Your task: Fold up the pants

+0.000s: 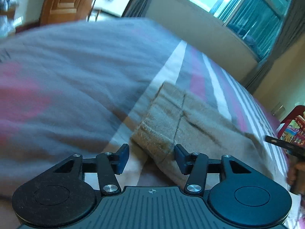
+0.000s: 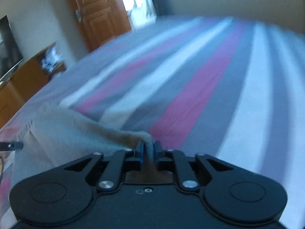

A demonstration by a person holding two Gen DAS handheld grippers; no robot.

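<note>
Beige pants lying partly folded on the striped bedspread of the bed. My left gripper hovers at the pants' near edge with its fingers spread and empty. My right gripper has its fingers pinching a bunched edge of the pants, lifted off the bedspread.

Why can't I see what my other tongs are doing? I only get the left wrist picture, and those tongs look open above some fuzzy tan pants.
Observer: The right tongs are shut on an edge of the pants.
Operator: Is it pulling them up?
Observer: The pinched cloth rises off the striped bedsheet toward the tongs.
Operator: What's past them?
Observer: A wooden door beyond the bed.
</note>
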